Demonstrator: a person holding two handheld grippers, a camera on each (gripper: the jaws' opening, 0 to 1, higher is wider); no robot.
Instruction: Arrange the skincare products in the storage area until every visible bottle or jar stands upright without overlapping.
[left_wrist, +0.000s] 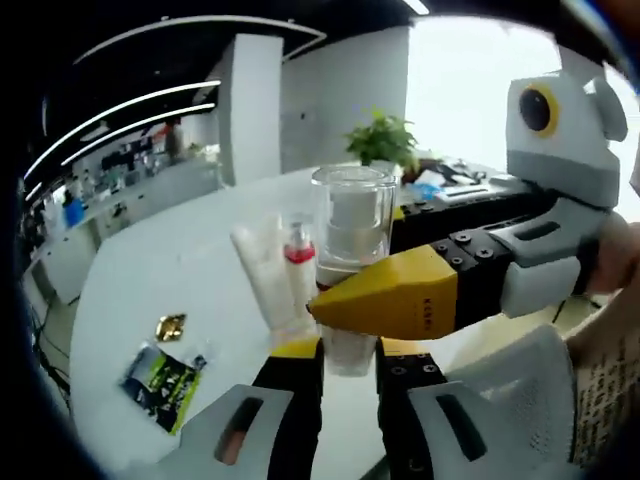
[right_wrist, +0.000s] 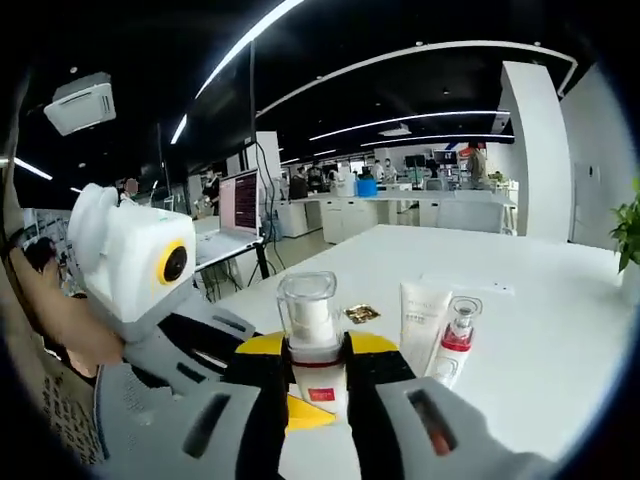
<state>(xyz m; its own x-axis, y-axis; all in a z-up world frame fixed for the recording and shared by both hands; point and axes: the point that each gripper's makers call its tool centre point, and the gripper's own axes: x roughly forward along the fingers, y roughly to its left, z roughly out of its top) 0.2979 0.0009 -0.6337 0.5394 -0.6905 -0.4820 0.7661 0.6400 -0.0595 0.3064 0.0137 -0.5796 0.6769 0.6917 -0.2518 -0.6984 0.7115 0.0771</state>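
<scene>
Right gripper view: the right gripper is closed on a bottle with clear cap and red label, text unreadable. The left gripper clamps its base. Behind, on the white table, stand a white tube and a red-collared bottle.

One clear-capped bottle, one tube, one red-collared bottle, two sachets.
</scene>
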